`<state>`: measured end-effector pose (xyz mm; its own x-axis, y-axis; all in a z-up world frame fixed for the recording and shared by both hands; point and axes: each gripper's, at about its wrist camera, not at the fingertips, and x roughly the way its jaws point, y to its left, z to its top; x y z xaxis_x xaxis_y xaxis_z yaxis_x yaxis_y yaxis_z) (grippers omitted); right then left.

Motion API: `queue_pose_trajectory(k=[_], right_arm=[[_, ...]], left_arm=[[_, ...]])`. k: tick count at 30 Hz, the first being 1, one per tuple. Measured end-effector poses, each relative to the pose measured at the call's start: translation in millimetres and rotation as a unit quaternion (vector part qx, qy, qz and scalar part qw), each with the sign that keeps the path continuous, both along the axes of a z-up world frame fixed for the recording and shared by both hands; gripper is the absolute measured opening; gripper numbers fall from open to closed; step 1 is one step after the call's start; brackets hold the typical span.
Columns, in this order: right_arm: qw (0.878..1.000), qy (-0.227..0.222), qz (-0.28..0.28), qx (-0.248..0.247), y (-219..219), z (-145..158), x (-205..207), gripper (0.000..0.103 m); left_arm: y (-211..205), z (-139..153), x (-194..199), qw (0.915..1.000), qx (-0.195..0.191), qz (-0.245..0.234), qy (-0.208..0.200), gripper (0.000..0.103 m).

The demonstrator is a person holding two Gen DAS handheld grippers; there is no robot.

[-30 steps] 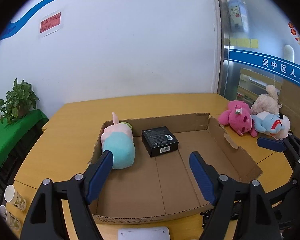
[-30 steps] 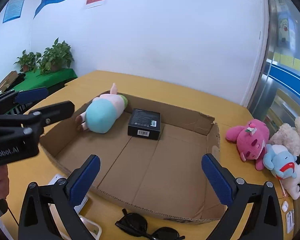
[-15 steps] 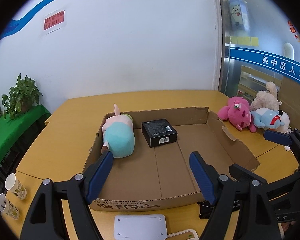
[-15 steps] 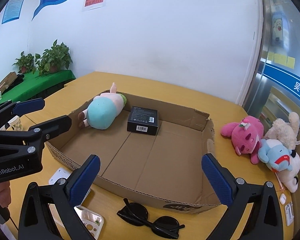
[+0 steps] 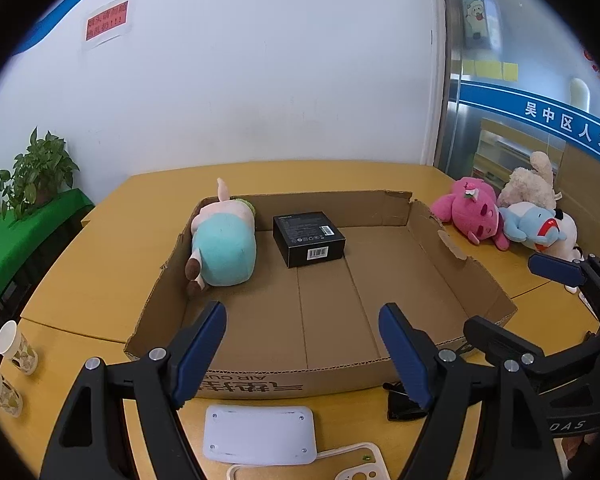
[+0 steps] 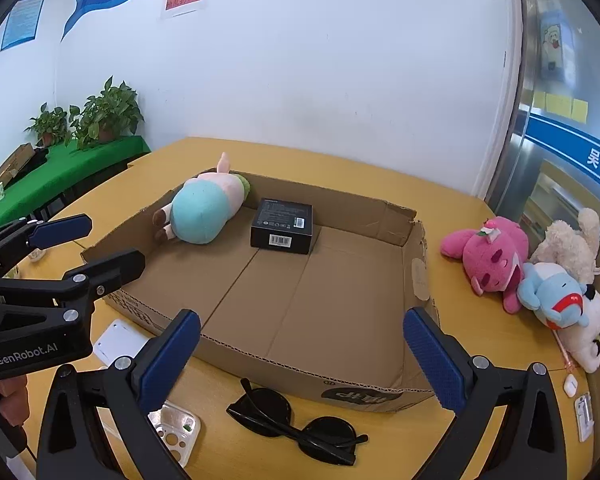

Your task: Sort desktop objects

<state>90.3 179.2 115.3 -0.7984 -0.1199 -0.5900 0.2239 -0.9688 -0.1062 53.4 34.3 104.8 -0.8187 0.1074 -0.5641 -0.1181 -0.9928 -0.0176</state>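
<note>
My fingers stand wide apart on both tools and hold nothing: the left gripper [image 5: 302, 350] and the right gripper [image 6: 302, 354] hang over the near edge of the cardboard tray [image 6: 342, 386]. Since a second ago both have drawn back and sunk a little, so the tray has slid away from me and the near strip of table [image 5: 100, 272] now shows things that were hidden or cut off: a white flat device [image 5: 260, 434] and a phone case [image 5: 364, 462] under my left fingers, black sunglasses [image 6: 296, 420] under my right. My jaws have kept the same width.

Inside the tray, well ahead of my fingertips, lie one plush in teal and pink [image 6: 204, 210] against the far left wall and one black box [image 6: 282, 226] just beside it. Out on the table to the right, well apart from my fingers, sit three soft toys bunched together: one pink [image 6: 488, 256], one blue [image 6: 552, 294], one cream [image 6: 572, 244]. Two paper cups [image 5: 14, 350] stand at the far left
</note>
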Motion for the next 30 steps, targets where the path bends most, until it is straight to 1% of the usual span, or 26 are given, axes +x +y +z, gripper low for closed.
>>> queue_pose_trajectory(k=[4,6,8,10,12,18,23,24,25,26,27,30], right_arm=[[1.0,-0.009,0.009,-0.004,11.1,-9.7,0.3,0.103],[1.0,-0.025,0.015,0.004,19.3,-21.5,-2.0,0.103],[0.999,-0.041,0.031,-0.003,29.4,-32.9,-2.7,0.103],[0.996,-0.066,0.059,-0.015,40.4,-48.0,-2.7,0.103],[0.992,-0.095,0.083,-0.025,50.0,-64.5,-4.3,0.103],[0.98,-0.158,0.105,-0.059,70.3,-110.3,-20.0,0.103],[0.965,-0.215,0.122,-0.092,72.9,-146.3,-36.9,0.103],[0.961,-0.226,0.126,-0.1,71.3,-151.3,-37.4,0.103],[0.963,-0.216,0.129,-0.098,68.5,-150.8,-33.3,0.103],[0.959,-0.223,0.14,-0.101,64.6,-152.3,-29.7,0.103],[0.959,-0.224,0.145,-0.1,61.6,-152.3,-26.2,0.103],[0.95,-0.24,0.169,-0.11,50.7,-151.3,-10.7,0.103]], left_arm=[[-1.9,-7.6,-0.9,0.9999,-0.004,0.001,-0.01,0.079],[-3.0,-12.1,-1.1,0.9998,-0.009,0.004,-0.016,0.079],[-5.1,-17.1,-1.9,0.9997,-0.011,0.003,-0.022,0.079],[-7.1,-22.7,-2.9,0.9995,-0.011,0.006,-0.03,0.079],[-8.5,-28.8,-3.5,0.9991,-0.008,0.007,-0.04,0.079],[-10.5,-41.9,-3.6,0.9979,-0.002,0.007,-0.065,0.079],[-11.7,-53.7,-3.8,0.9961,0.0,0.004,-0.088,0.079],[-11.6,-56.2,-3.5,0.9957,-0.001,0.005,-0.093,0.079],[-11.6,-58.1,-3.9,0.9955,-0.002,0.006,-0.095,0.079],[-11.4,-60.2,-4.0,0.9951,-0.001,0.005,-0.098,0.079],[-10.9,-62.3,-4.2,0.9947,0.0,0.004,-0.103,0.079],[-9.1,-67.0,-5.4,0.9936,0.004,-0.004,-0.112,0.079]])
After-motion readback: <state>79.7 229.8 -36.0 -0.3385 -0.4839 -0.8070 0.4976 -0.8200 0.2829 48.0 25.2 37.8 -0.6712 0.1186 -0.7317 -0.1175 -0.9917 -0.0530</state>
